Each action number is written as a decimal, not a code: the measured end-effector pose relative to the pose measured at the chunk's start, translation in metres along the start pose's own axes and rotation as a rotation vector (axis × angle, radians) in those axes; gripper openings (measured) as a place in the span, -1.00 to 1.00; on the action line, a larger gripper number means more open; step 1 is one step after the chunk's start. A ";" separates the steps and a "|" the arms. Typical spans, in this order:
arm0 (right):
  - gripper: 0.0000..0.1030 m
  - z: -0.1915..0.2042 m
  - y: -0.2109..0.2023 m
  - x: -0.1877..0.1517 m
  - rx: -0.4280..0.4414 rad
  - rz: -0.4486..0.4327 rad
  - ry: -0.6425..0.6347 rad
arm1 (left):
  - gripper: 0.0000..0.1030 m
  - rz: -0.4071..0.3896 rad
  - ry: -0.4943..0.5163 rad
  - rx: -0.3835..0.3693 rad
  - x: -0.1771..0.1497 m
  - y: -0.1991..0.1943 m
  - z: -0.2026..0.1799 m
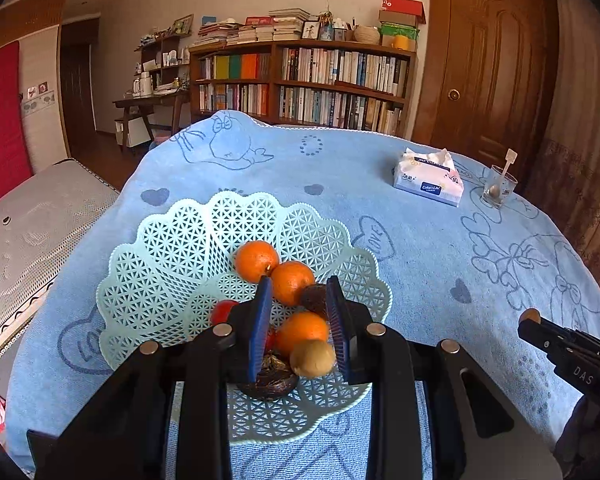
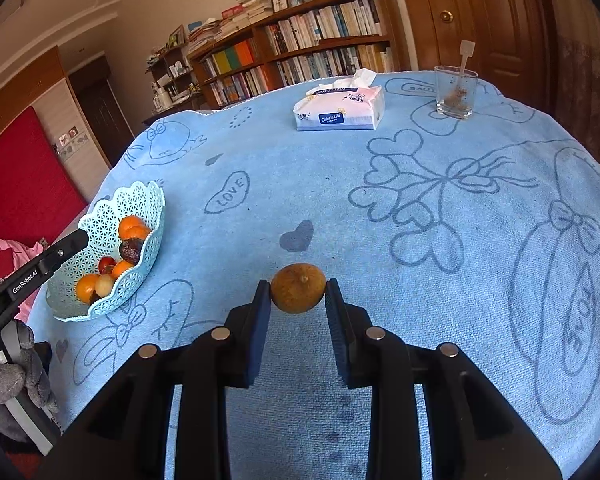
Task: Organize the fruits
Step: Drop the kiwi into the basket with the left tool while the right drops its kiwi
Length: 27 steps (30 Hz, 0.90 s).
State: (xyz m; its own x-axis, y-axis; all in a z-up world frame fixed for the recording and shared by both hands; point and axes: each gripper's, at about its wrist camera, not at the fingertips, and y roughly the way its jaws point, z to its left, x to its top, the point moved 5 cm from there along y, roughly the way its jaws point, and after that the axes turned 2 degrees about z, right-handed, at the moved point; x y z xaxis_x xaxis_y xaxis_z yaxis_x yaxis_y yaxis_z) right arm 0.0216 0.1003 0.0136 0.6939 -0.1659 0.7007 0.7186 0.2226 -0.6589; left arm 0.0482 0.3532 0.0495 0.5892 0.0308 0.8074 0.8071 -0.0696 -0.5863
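Where the left wrist looks down, the left tool (image 1: 299, 322) hangs wide open and empty over the mint lattice basket (image 1: 160, 276) of oranges. Seen from the right wrist, the right tool (image 2: 298, 298) pinches a dull brown, round, stemmed fruit (image 2: 298, 288) at its tips, above the counter (image 2: 420, 240).

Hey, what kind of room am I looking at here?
Most likely a lived-in room of a home, perhaps a study or bedroom: a full bookshelf along the wall, a table under a blue cartoon-print cloth, and a tissue pack near a fruit basket.
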 end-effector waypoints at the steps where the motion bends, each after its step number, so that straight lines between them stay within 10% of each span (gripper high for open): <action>1: -0.45 0.005 0.000 0.001 0.004 0.000 -0.006 | -0.45 -0.004 -0.008 0.001 0.001 -0.001 0.005; 27: -0.45 0.151 0.030 0.030 0.187 0.039 -0.210 | 0.66 -0.083 -0.071 0.103 0.023 -0.019 0.063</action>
State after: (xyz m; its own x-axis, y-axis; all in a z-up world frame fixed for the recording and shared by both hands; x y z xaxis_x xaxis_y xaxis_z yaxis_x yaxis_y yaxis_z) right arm 0.0573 0.2467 0.0560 0.6823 0.0448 0.7297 0.6567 0.4012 -0.6386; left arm 0.0489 0.4179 0.0751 0.5186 0.1028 0.8488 0.8506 0.0391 -0.5244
